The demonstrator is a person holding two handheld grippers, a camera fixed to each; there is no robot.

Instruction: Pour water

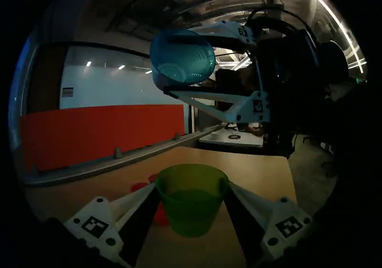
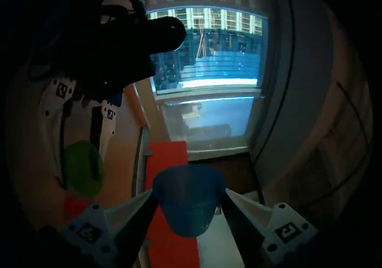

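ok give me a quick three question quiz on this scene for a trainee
1. True or false: the left tool is shut on the green cup.
2. The blue cup in the right tool is: A) upright, B) raised and tipped on its side, C) stacked inside the green cup.
3. Fill in: the small things on the table behind the green cup are ___ in colour.
Key: 1 true; 2 B; 3 red.
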